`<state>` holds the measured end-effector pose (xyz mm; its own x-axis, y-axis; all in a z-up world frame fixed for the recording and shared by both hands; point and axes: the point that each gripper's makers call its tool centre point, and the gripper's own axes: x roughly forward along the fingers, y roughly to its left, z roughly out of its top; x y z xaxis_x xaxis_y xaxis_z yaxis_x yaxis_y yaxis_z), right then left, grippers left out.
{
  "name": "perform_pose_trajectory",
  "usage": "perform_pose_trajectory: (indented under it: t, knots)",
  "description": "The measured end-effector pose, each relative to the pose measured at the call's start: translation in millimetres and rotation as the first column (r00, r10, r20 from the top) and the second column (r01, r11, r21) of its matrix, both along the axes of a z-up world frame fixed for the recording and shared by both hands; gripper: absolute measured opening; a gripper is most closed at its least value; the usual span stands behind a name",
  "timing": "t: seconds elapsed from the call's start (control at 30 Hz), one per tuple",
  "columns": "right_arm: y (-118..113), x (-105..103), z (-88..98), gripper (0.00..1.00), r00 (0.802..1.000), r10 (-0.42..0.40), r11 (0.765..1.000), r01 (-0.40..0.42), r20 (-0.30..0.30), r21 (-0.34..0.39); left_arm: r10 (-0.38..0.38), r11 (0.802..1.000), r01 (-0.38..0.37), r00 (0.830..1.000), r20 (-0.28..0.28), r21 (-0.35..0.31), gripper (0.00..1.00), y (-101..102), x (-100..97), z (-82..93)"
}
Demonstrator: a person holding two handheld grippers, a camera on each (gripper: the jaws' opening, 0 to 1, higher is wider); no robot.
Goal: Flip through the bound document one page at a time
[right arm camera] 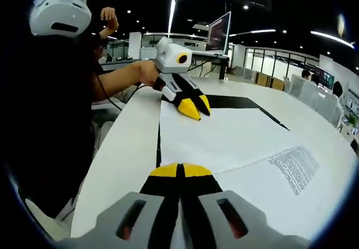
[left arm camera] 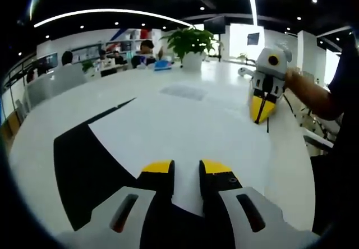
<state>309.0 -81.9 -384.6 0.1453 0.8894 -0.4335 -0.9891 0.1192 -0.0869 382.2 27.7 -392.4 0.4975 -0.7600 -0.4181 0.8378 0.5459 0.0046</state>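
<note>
Right gripper (right arm camera: 180,170) jaws closed at page (right arm camera: 224,137) edge, grasp unclear; left gripper (left arm camera: 186,167) parted over document (left arm camera: 168,131)

The white surface (left arm camera: 168,86) lies open ahead of the left claw (left arm camera: 186,169), bare up to a printed sheet (left arm camera: 184,91) lying flat and a potted plant (left arm camera: 190,46) at the far edge. The right claw (left arm camera: 262,107) stands off to the right, its tips down near the bound document (right arm camera: 224,134). Beyond the far rim, seated people (left arm camera: 106,58) and chairs (left arm camera: 53,83) line the surface.
</note>
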Motion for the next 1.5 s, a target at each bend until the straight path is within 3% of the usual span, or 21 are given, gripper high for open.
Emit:
perform_pose_trajectory:
  t: [0.17,0.5,0.8,1.43,1.5]
  knots:
    - [-3.4,19.6,0.9,0.02,0.998,-0.057,0.998,0.057,0.006,0.014,-0.007,1.0,0.006,1.0,0.011,0.012,0.2,-0.4,-0.9,0.4]
    - [-0.3,40.5,1.0,0.02,0.999,-0.052,0.998,0.053,-0.015,0.039,-0.018,1.0,0.018,1.0,0.016,0.008,0.2,-0.5,-1.7,0.7]
    - [-0.3,70.8,3.9,0.02,0.992,-0.113,0.989,0.117,-0.05,0.086,-0.018,1.0,0.018,1.0,0.021,0.005,0.2,-0.9,-2.5,1.5]
    - [7.3,80.1,9.7,0.02,0.992,-0.081,0.989,0.092,-0.095,0.114,-0.024,1.0,0.025,0.999,0.029,-0.01,0.2,-0.9,2.8,2.2]
    - [7.2,85.7,11.8,0.02,0.989,-0.107,0.985,0.12,-0.1,0.127,-0.028,1.0,0.028,0.999,0.028,-0.013,0.2,-0.9,3.0,2.2]
